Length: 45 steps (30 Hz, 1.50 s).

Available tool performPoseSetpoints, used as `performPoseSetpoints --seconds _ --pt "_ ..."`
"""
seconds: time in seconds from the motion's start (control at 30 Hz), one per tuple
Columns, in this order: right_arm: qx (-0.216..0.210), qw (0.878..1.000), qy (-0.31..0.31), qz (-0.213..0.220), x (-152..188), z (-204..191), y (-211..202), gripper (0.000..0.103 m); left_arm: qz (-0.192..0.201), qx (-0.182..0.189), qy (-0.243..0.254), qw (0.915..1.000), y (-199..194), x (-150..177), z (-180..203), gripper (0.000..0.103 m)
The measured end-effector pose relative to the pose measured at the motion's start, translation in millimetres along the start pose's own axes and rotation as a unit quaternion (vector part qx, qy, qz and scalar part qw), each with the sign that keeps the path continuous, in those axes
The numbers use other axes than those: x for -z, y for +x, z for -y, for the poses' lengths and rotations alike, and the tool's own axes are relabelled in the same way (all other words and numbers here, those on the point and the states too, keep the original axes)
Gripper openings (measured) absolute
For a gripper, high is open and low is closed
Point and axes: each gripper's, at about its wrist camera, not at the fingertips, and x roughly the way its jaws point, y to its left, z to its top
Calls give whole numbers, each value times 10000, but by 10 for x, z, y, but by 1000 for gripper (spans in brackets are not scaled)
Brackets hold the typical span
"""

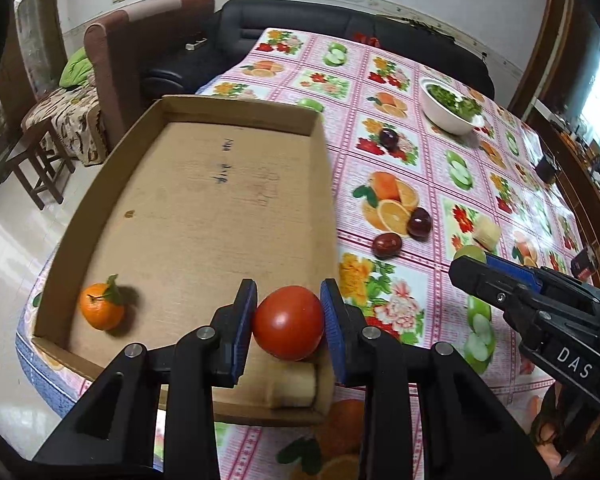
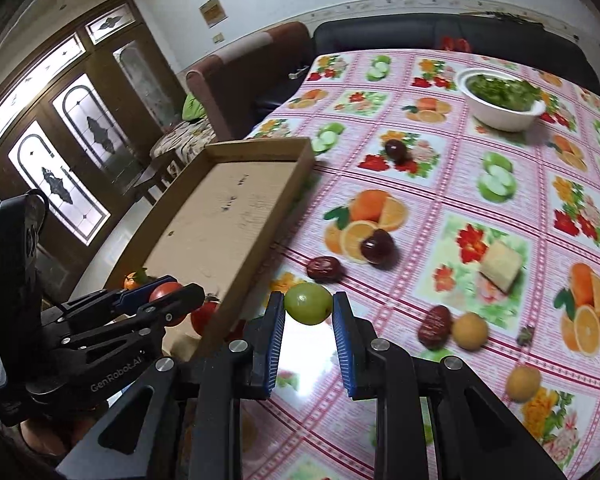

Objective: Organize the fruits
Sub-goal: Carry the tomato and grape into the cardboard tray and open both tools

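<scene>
On table, 9 o'clock side of left wrist view: cardboard tray, shallow, open-topped, faint handwriting on floor. Contents: one tangerine with leaf, near corner at 8 o'clock; one pale block, partly hidden behind the near wall and the held fruit, kind not clear.

Left gripper: clamped on tomato, pads pressing both sides, held over tray's near right corner. In right wrist view, a second red round fruit beside tray wall, half hidden behind this gripper.

Right gripper: clamped on green fruit, small and round, held over tablecloth just to the right of tray.

White bowl at 1 o'clock, far end of table: filled with chopped greens.

Loose on cloth, right wrist view: three dark red fruits; wrinkled red date touching yellow round fruit; another yellow fruit at 4 o'clock; pale wedge at 3 o'clock; small dark scrap, too blurred to name.

Printed fruit on cloth easily mistaken for real pieces. Lower edges of both views blocked by gripper bodies.
</scene>
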Motion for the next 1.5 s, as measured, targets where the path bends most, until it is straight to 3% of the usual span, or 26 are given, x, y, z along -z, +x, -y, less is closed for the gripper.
performPoseSetpoints --seconds 0.5,0.97,1.5 --pt "-285 9990 -345 -93 -199 -413 279 24 51 -352 -490 9982 14 -93 -569 30" --pt "-680 9957 -504 -373 -384 -750 706 24 24 -486 -593 9971 137 -192 -728 31" --pt "-452 9921 -734 -911 -348 -931 1329 25 -265 -748 -612 9950 442 -187 -849 31"
